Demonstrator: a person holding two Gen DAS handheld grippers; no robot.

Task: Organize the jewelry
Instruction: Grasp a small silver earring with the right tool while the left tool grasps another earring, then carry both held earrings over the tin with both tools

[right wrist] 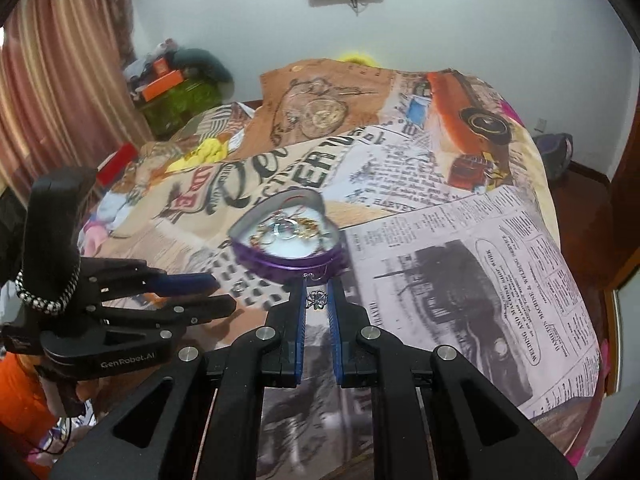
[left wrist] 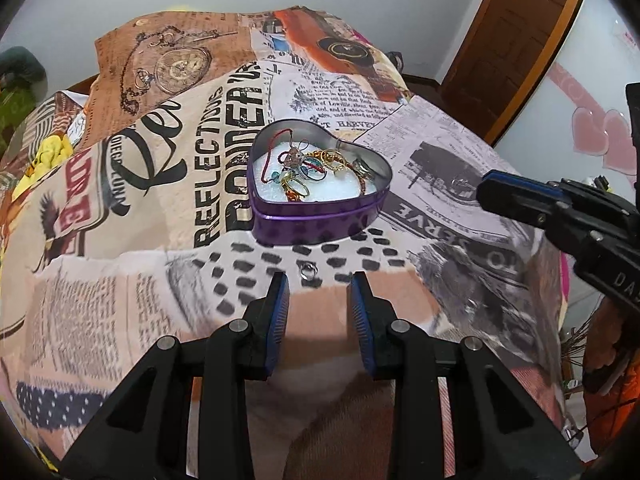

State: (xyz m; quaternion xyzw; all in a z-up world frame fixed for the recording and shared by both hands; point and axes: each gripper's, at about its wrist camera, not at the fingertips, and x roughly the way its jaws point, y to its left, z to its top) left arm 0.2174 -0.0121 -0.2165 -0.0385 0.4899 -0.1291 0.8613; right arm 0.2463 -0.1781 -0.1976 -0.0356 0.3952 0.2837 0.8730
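Note:
A purple heart-shaped tin (left wrist: 320, 220) stands open on the printed bedspread, holding several rings and a red cord bracelet (left wrist: 316, 168). It also shows in the right wrist view (right wrist: 288, 268). A small silver ring (left wrist: 308, 269) lies on the cloth just ahead of my open, empty left gripper (left wrist: 320, 292). My right gripper (right wrist: 317, 296) is shut on a small silver flower-shaped pendant (right wrist: 318, 299), close in front of the tin. The right gripper shows at the right edge of the left wrist view (left wrist: 520, 200).
The bedspread (left wrist: 180, 200) covers a bed. A yellow cloth (right wrist: 204, 152) and clutter lie at the far left. A curtain (right wrist: 60, 80), a green box (right wrist: 180, 100) and a wooden door (left wrist: 512, 40) border the room.

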